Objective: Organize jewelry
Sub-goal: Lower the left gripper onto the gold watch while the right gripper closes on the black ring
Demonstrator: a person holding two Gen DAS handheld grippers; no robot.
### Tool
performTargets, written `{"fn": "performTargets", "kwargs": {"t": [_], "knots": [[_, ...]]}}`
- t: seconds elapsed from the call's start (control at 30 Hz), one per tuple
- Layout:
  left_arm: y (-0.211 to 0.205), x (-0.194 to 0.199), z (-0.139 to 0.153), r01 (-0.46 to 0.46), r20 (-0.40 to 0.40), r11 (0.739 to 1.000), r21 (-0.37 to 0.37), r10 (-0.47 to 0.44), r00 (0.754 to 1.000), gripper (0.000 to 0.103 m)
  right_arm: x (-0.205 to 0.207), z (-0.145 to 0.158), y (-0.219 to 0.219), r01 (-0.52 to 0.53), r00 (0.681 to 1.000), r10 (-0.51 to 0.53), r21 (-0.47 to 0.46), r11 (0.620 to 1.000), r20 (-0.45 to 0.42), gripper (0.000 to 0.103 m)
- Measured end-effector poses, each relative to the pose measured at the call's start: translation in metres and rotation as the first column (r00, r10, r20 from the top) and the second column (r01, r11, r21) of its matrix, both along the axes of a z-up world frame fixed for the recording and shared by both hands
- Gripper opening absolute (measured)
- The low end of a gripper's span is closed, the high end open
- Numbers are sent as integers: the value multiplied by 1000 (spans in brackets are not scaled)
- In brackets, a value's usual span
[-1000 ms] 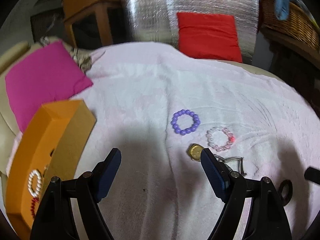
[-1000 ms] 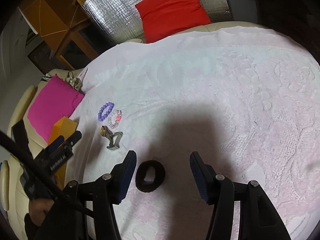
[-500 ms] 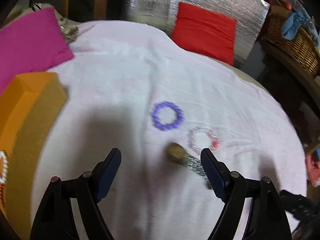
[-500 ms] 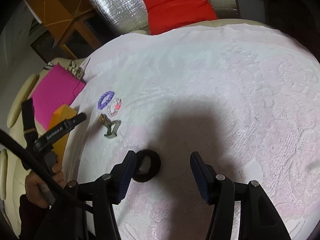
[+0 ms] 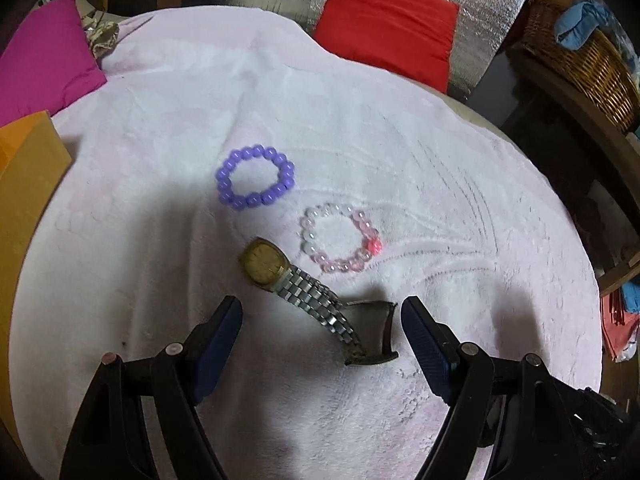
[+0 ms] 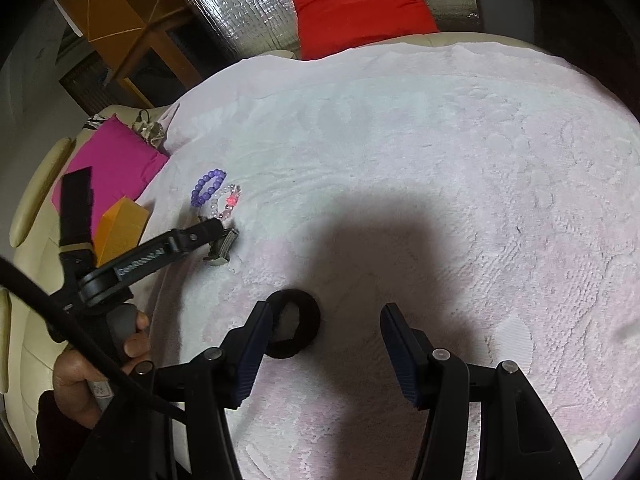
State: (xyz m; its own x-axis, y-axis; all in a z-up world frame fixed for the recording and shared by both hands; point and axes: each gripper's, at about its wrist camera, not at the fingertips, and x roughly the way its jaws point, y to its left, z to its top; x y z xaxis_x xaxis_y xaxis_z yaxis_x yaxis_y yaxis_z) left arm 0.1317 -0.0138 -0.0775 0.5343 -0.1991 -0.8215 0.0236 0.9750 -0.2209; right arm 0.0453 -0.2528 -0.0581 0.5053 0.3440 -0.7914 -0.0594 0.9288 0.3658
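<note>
Pink blanket [image 5: 400, 140] spreads everything flat for picking. Orange box [image 5: 24, 168] waits left as the drop spot. My left gripper [image 5: 322, 320], spread wide, brackets the watch [image 5: 296, 280]; right gripper [image 6: 326, 328], also spread, sits by the black ring [image 6: 294, 330].

Dim indoor light falls from above onto a pale pink blanket [image 5: 360, 120], which looks washed out at its centre. Soft, broad shadows pool ahead of each hand-held gripper. The foil panel [image 6: 240, 12] behind glints. Both views are sharp in the middle, with strong fisheye bending and black vignetting at the corners.
</note>
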Motion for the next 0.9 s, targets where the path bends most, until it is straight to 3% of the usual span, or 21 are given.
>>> {"fn": "performTargets", "kwargs": {"t": [0.23, 0.53, 0.67, 0.9], "knots": [[5, -6, -2, 36, 10, 999, 41, -36, 999, 81, 1, 0, 3, 2, 1000, -2, 7, 1000, -4, 60], [28, -19, 1, 93, -3, 995, 31, -93, 996, 47, 6, -8, 15, -25, 999, 24, -19, 1000, -39, 61], [41, -24, 5, 118, -5, 993, 31, -118, 993, 34, 8, -10, 23, -46, 998, 44, -38, 998, -42, 69], [61, -33, 9, 144, -2, 989, 33, -144, 990, 26, 8, -13, 41, -90, 996, 87, -116, 989, -32, 74]]}}
